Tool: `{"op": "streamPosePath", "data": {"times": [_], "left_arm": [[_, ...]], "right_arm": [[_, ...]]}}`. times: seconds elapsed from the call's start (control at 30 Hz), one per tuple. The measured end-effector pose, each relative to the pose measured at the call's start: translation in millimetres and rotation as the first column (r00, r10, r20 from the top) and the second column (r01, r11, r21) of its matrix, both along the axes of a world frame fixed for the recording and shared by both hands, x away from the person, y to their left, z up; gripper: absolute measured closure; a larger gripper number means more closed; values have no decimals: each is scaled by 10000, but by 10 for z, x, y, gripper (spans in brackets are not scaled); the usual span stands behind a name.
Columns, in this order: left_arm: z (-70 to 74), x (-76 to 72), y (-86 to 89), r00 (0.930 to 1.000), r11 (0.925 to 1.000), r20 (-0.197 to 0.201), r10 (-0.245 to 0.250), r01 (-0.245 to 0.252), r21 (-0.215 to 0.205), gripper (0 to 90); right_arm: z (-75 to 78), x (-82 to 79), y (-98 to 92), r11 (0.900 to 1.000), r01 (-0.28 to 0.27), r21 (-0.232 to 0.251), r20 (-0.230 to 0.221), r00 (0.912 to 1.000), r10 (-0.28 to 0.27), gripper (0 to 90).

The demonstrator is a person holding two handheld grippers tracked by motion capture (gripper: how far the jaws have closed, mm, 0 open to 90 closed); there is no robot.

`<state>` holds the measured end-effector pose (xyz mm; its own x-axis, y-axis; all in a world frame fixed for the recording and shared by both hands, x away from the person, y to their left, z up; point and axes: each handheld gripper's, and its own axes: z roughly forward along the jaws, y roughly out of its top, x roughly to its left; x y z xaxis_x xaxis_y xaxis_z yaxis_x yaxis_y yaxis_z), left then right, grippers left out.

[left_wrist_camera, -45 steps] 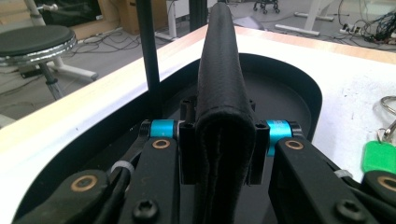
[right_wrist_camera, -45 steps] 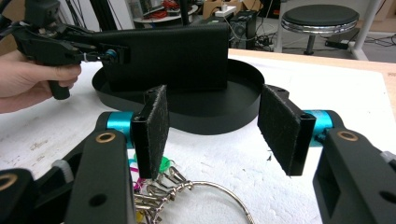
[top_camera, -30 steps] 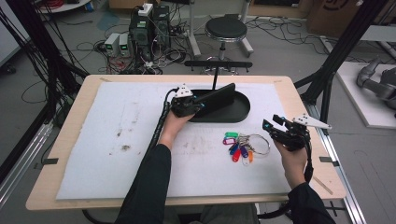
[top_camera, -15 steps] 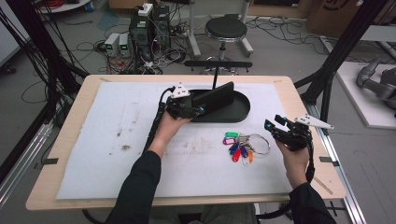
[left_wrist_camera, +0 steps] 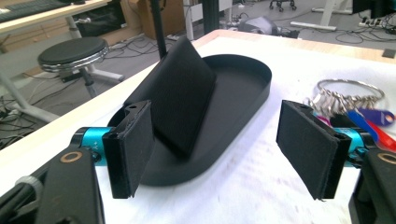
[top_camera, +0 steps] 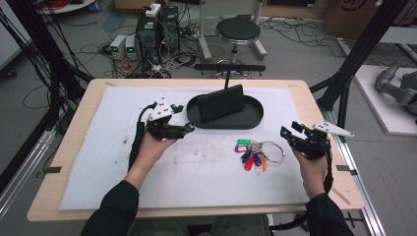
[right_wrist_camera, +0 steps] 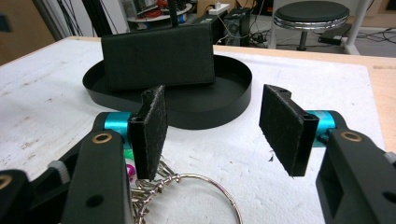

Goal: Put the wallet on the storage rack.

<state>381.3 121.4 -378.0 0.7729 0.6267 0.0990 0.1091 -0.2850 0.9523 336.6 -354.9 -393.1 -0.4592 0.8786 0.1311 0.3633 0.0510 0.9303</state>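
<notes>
Two hand-held grippers hover over a white foam sheet [top_camera: 98, 162] covering the pale wooden table [top_camera: 314, 105]. The landmark is a black oval plastic tray [top_camera: 248, 118] with a flat black rectangular wallet [top_camera: 221, 102] leaning tilted inside. The left gripper [top_camera: 189, 128], jaws wide with nothing between them, sits just beside the tray's left end. The right gripper [top_camera: 285, 132], also spread and empty, is off to the tray's right. A steel ring of coloured key tags [top_camera: 255, 153] lies near the tray's front. A round black stool [top_camera: 238, 30] and cabled equipment stand beyond the tray.
</notes>
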Motion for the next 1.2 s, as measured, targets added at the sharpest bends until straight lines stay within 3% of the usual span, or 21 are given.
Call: {"op": "streamPosePath", "data": {"times": [0.07, 0.1, 0.17, 0.27, 0.57, 0.83, 1.2], "left_arm": [[-6, -35, 39, 10000, 10000, -18, 33, -33, -14, 278], [-36, -136, 150, 9998, 9997, -90, 154, -155, -172, 278], [-49, -171, 186, 9998, 9996, -83, 203, -204, -181, 278], [-128, -350, 369, 9987, 9983, -213, 460, -467, -351, 277], [-272, -637, 664, 9936, 9928, -204, 1109, -1117, -423, 276], [-390, -680, 778, 9879, 9875, -400, 1499, -1516, -425, 276], [-452, -653, 772, 9871, 9876, -381, 1552, -1560, -182, 276]], "right_arm": [[2, 0, -3, 10000, 9, -8, -19, 10000, -9, 424], [1, -1, -1, 10000, 32, -9, -7, 10000, -32, 423], [1, 0, -1, 10000, 29, -48, -17, 10000, -29, 423], [-2, 4, 4, 10000, 4, -93, -30, 10000, -4, 422], [-6, 10, 28, 9996, -72, -284, -11, 10000, 71, 420], [-7, 17, 37, 9995, -15, -315, -31, 10000, 14, 421], [-30, 70, 63, 9990, -2, -455, -98, 10000, -3, 421]]}}
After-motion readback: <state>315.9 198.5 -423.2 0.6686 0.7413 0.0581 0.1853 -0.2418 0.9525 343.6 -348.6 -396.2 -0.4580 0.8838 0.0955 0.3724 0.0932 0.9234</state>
